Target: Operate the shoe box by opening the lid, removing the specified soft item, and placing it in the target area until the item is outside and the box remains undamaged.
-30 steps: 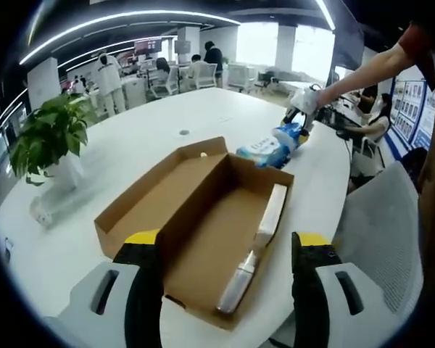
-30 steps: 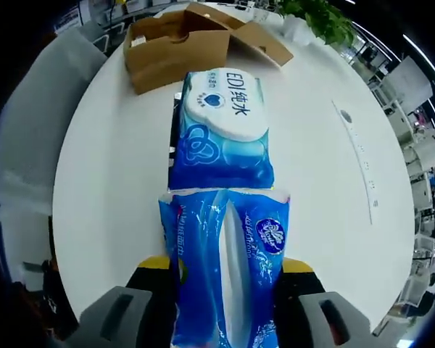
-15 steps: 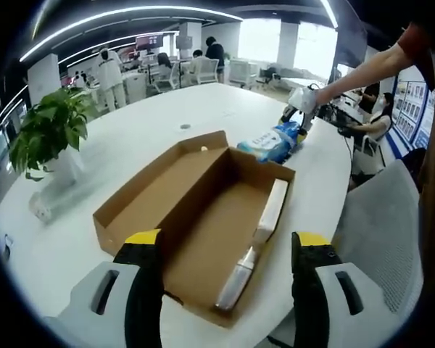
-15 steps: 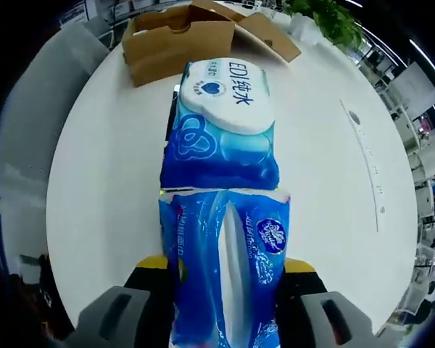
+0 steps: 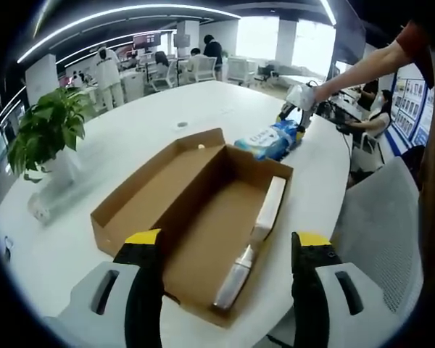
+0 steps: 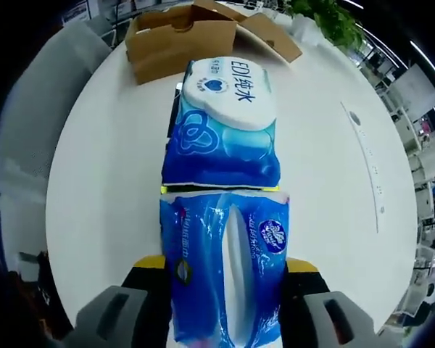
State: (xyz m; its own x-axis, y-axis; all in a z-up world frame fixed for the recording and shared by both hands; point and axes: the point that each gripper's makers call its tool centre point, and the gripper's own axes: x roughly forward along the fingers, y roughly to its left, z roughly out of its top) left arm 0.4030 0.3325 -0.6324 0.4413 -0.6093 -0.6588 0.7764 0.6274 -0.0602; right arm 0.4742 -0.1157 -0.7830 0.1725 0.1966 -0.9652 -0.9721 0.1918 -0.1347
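The open cardboard shoe box lies on the white table, its lid folded out flat beside it. A white plastic-wrapped item rests along the box's right wall. My left gripper stands open just before the box's near end, holding nothing. My right gripper is shut on a blue tissue pack, its jaws against both sides. A blue wet-wipe pack with a white lid lies on the table touching the tissue pack's far end. Beyond it stands the shoe box. A gloved hand holds the right gripper over the packs.
A potted plant stands on the table left of the box; it is also in the right gripper view. A grey chair sits past the table's rounded edge. Another grey chair is close to the table. People work at desks in the background.
The tissue pack between my right jaws looks a little wider and flatter than before. The left view has shifted only slightly; the box has not moved.
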